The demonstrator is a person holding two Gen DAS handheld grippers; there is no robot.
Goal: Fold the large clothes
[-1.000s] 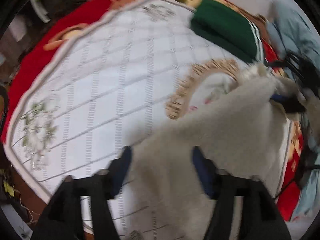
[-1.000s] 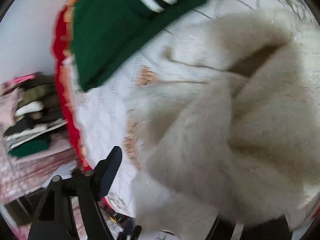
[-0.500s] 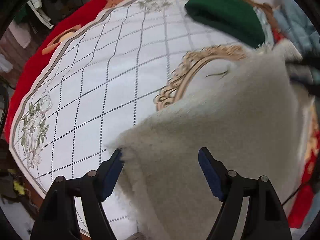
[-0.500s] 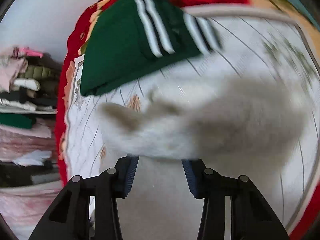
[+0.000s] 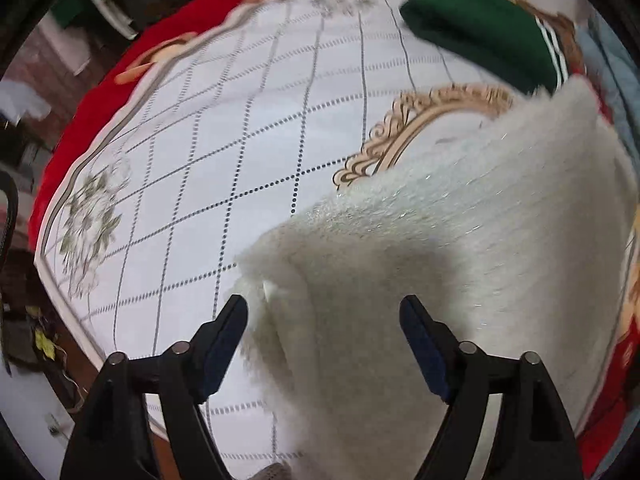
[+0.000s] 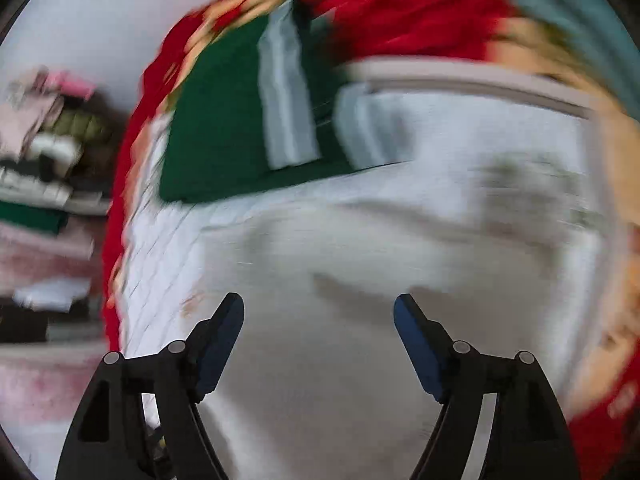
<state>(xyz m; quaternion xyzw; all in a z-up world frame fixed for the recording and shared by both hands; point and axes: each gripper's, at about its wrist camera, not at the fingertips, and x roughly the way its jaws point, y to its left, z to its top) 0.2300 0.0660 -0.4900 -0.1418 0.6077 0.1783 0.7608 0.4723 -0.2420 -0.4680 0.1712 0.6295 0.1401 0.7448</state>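
Opening wide, both the left gripper and right gripper hold nothing; the fluffy white garment probably springs unfolded if released carelessly.

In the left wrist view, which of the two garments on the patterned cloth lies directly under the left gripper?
The fluffy white garment lies there, between the opening jaws of the left gripper. The folded green garment, with white stripes, lies at the cloth's far edge.

The cream garment is shaggy, matt fleece with glinting fibres — the green folded garment a smooth knit. The worktop's printed cloth looks flat, faintly glossy.
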